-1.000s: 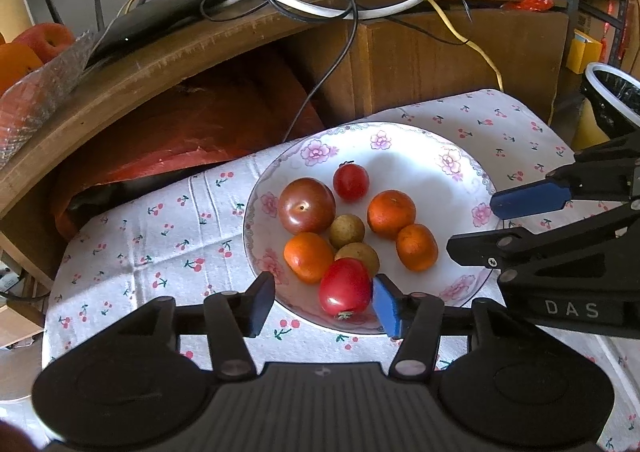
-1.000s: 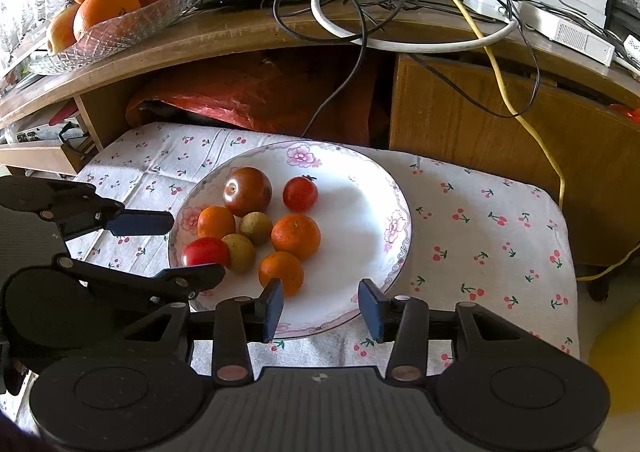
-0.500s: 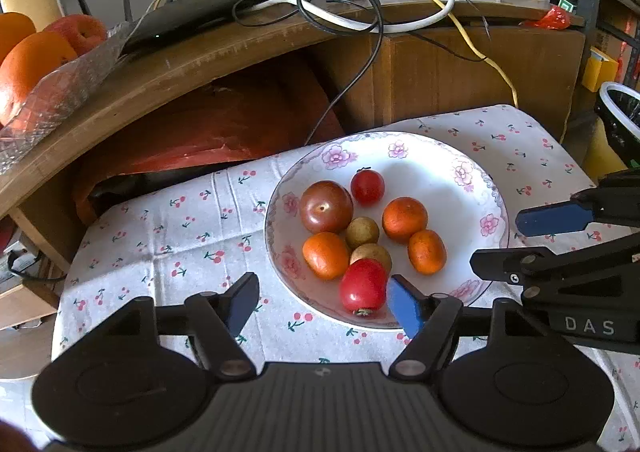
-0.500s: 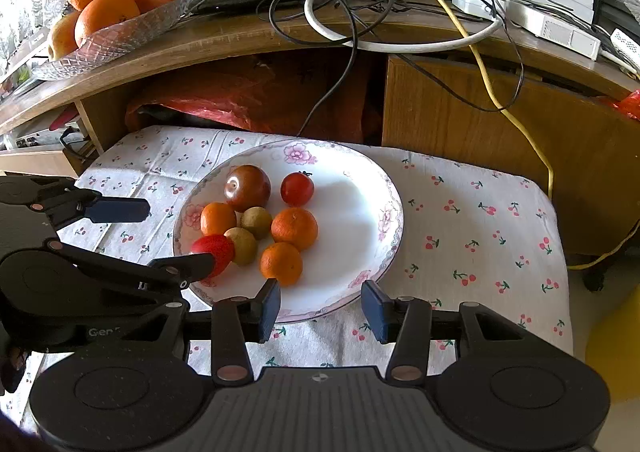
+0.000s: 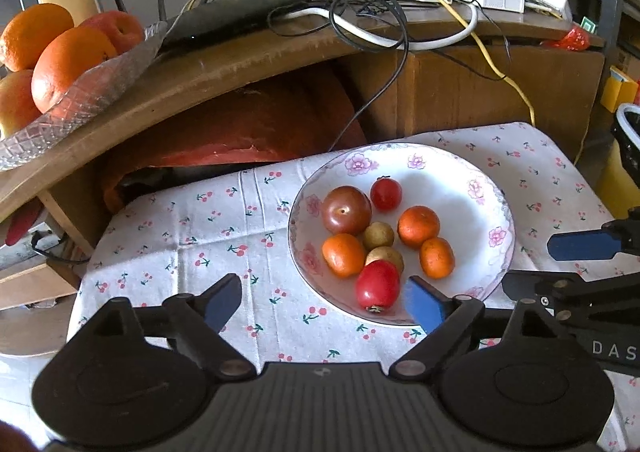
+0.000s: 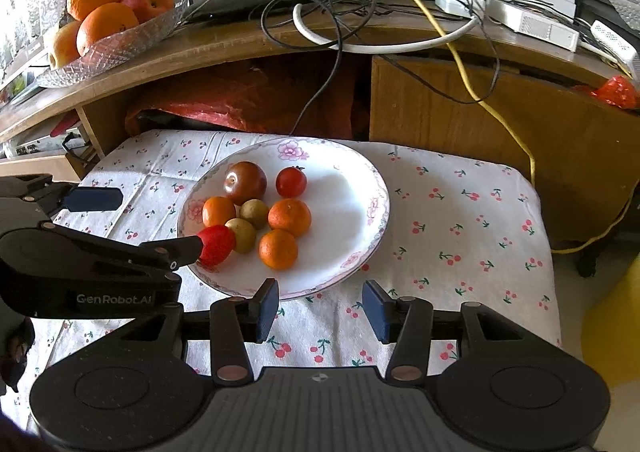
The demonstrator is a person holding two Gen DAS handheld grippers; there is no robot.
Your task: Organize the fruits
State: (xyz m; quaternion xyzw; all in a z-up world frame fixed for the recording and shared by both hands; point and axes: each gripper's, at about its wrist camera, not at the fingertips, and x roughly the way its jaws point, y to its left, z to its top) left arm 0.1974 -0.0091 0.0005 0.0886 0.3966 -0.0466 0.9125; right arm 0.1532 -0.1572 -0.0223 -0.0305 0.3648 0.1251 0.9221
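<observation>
A floral white plate (image 5: 468, 208) (image 6: 344, 204) sits on the cherry-print cloth and holds several small fruits: a dark tomato (image 5: 346, 209), a small red tomato (image 5: 385, 194), three mandarins such as the far right one (image 5: 418, 226), two greenish-brown fruits and a red fruit (image 5: 377, 285) (image 6: 218, 244) at the near rim. My left gripper (image 5: 322, 306) (image 6: 140, 222) is open and empty, its right finger beside the red fruit. My right gripper (image 6: 320, 308) (image 5: 560, 264) is open and empty, just short of the plate's near edge.
A glass bowl (image 5: 80, 92) (image 6: 112, 48) of oranges and an apple stands on the curved wooden shelf (image 5: 240, 64) behind the cloth. Tangled cables (image 6: 340, 0) and a router lie on that shelf. A red bag (image 5: 260, 124) fills the space underneath.
My left gripper has opened wider and shifted left and back, so the plate now sits right of its centre. The right gripper has drawn back a little. The fruits have not moved.
</observation>
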